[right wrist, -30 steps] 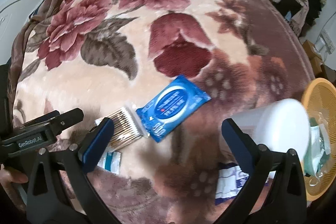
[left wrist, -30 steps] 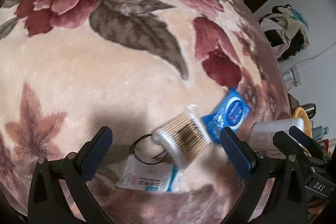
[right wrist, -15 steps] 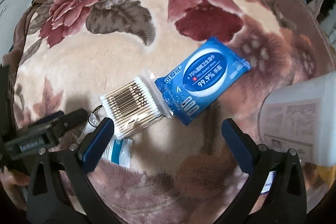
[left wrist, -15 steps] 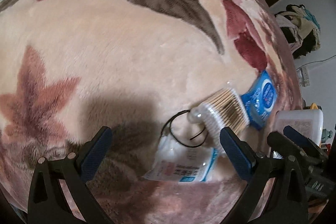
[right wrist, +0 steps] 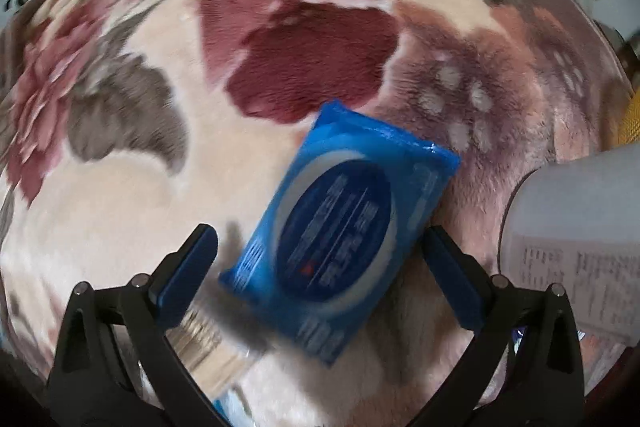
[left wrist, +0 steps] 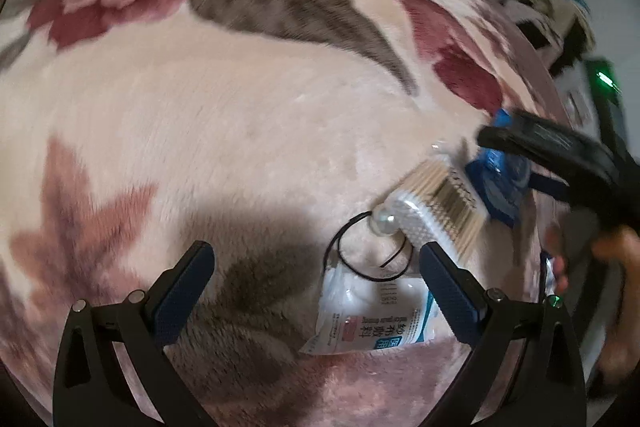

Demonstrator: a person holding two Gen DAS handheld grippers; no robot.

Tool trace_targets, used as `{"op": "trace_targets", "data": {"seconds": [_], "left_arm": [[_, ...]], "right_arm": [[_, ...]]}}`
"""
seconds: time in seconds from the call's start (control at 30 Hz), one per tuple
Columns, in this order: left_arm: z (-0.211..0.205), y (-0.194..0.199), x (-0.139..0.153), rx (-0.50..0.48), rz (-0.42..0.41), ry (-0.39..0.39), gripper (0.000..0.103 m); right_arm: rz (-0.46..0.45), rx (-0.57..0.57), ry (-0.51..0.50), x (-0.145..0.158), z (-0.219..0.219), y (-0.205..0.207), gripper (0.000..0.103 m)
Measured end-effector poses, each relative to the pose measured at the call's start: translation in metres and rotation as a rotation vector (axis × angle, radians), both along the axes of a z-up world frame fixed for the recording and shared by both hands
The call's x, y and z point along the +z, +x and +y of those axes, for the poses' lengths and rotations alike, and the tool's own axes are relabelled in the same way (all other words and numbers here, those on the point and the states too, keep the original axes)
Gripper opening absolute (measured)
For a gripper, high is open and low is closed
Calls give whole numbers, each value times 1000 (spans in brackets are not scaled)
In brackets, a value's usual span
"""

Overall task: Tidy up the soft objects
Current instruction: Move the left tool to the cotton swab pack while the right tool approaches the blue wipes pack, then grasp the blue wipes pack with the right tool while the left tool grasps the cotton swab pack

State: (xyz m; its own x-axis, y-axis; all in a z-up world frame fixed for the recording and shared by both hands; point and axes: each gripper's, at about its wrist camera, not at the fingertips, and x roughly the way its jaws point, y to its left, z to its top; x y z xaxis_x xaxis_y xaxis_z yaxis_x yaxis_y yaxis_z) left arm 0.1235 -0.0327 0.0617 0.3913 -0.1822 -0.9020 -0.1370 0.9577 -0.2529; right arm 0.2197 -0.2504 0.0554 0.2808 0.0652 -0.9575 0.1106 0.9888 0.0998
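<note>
Four small items lie loose on the floral blanket (left wrist: 240, 115), so the sorting looks barely begun: a blue wet-wipes pack (right wrist: 340, 223), a cotton swab pack (left wrist: 436, 203), a gauze packet (left wrist: 376, 315) and a black hair tie (left wrist: 360, 255). The right gripper (right wrist: 320, 255) is spread wide, straddling the wipes pack without touching it. The left gripper (left wrist: 316, 283), also wide open, hovers empty, the gauze packet by its right finger.

A floral blanket (right wrist: 120, 195) lies beneath; a white bottle (right wrist: 580, 219) rests right.
</note>
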Motion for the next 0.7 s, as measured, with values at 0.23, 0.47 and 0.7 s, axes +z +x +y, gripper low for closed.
{"op": "trace_targets", "data": {"seconds": [0.23,0.47,0.7], "left_arm": [[-38,12,16,-202,-74,97,102],[-97,36,8,-415,-86,196,102],[-118,47,-6,-463,-77,245,75]], "right_arm": [[21,36,28,-7,-6,0,77],[-14,114,90,5,-24,-14,70],[-11,149,114,8,-20,-19,70]]}}
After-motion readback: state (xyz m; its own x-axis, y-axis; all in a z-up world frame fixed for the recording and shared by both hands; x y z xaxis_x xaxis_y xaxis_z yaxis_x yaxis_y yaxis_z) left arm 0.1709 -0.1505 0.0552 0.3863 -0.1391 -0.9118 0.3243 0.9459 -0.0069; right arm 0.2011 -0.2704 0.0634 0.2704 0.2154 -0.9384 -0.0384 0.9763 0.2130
